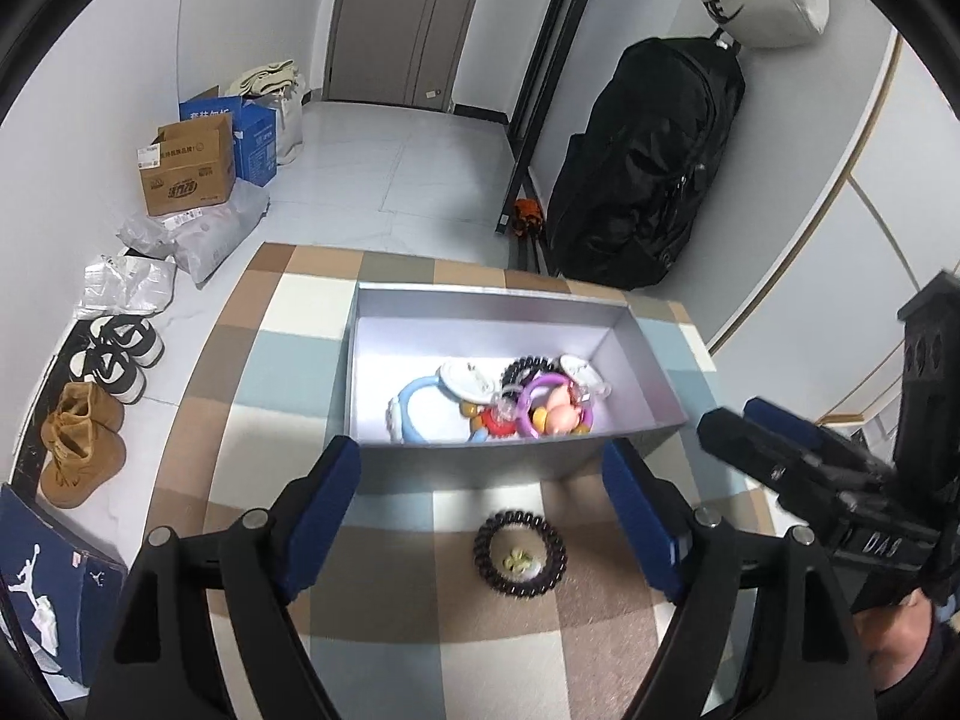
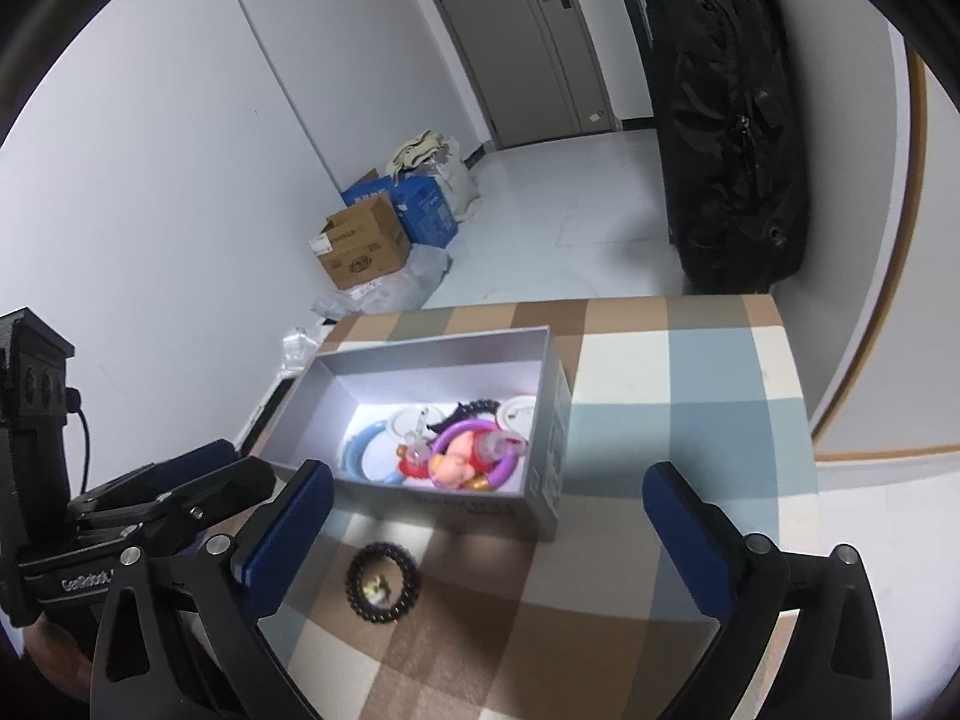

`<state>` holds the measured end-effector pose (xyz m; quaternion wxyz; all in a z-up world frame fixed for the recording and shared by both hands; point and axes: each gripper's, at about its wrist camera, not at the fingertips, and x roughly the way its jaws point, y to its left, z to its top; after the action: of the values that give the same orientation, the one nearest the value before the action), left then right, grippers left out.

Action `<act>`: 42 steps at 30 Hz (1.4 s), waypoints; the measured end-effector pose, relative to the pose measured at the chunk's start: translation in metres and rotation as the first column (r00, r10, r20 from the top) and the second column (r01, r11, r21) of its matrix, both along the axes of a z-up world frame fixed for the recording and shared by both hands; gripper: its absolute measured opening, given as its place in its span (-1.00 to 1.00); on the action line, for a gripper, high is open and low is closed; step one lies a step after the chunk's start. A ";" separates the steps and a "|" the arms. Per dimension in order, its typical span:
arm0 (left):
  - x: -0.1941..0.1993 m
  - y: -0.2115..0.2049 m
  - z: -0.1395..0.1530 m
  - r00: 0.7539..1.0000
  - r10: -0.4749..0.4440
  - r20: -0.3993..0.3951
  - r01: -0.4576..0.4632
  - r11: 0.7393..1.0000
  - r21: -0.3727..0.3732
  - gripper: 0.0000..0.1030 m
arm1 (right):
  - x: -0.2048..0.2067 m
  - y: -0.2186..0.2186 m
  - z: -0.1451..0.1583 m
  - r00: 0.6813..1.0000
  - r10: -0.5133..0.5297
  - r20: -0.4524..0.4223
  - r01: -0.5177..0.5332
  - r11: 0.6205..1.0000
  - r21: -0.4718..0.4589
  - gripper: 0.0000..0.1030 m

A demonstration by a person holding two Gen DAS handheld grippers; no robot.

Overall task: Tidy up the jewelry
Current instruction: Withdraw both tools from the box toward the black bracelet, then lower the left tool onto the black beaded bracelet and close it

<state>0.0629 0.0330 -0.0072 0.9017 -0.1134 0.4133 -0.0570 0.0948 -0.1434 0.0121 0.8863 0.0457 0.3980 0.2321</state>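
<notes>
A grey open box point(image 1: 480, 300) point(image 2: 555, 420) stands on the checked tabletop point(image 1: 288, 372) point(image 2: 678, 372). Inside lie several trinkets: a blue ring point(image 1: 414, 402) point(image 2: 357, 447), a purple ring point(image 1: 531, 402) point(image 2: 510, 462), white round pieces and a black coil tie. In front of the box a black spiral hair tie point(image 1: 519, 558) point(image 2: 382, 587) lies flat with a small yellowish piece in its middle. My left gripper point(image 1: 486, 516) is open, with the tie just below the gap between its blue pads. My right gripper point(image 2: 489, 540) is open wide, the tie low at its left finger.
Beyond the table's far edge is white floor with cardboard boxes point(image 1: 189, 165) point(image 2: 360, 246), plastic bags and shoes point(image 1: 84, 444) on the left. A black bag point(image 1: 648, 162) point(image 2: 729, 114) leans at the right. A closed door point(image 1: 414, 18) stands behind.
</notes>
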 end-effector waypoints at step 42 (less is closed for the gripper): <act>0.000 -0.042 -0.057 0.981 -0.070 -0.182 0.103 0.979 0.179 0.45 | -0.016 -0.034 -0.006 0.995 -0.069 -0.072 0.063 0.995 -0.084 1.00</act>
<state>0.0632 -0.0095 -0.0646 0.8654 -0.0145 0.4987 -0.0469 0.0789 -0.1771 0.0063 0.8791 0.0314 0.4384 0.1844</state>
